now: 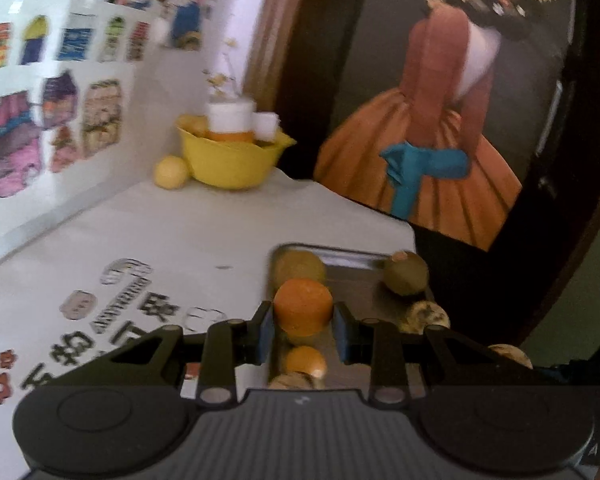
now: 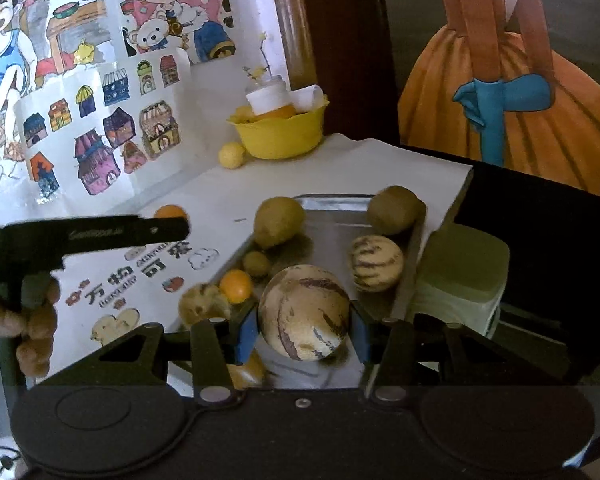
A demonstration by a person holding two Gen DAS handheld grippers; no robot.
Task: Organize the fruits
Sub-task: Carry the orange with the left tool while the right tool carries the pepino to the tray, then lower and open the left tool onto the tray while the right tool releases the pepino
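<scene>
Left tool point(image 1: 303, 334): closed on an orange fruit point(image 1: 303, 309), blue pads pressed to both its sides; the fruit is held above the near-left part of the metal tray point(image 1: 352, 258).
Below the left tool: a smaller orange fruit point(image 1: 305, 360) lies in the tray under the held one.
Left tool in the right view: its black arm point(image 2: 100, 234) reaches in from the left, with the held orange fruit just showing behind its tip.
Yellow ball point(image 2: 231, 155): on the bench point(image 2: 220, 192), just beside the yellow bowl point(image 2: 280, 132) at the back wall.
Yellow bowl: holds a jar with a white top and orange contents point(image 2: 270, 102); the rest is unclear.
Metal tray contents, left to right: a mottled tan fruit point(image 2: 202, 304) at the near-left edge, the small orange fruit, a small brown fruit point(image 2: 256, 264), a larger brown fruit point(image 2: 278, 222) on the left rim, a striped pale melon point(image 2: 376, 263), and a brown fruit point(image 2: 394, 210) at the far-right corner.
Right tool point(image 2: 304, 334): closed on a large striped pale melon point(image 2: 304, 312), held over the near part of the tray.
Pale green box point(image 2: 460, 276): just beside the tray's right rim.
</scene>
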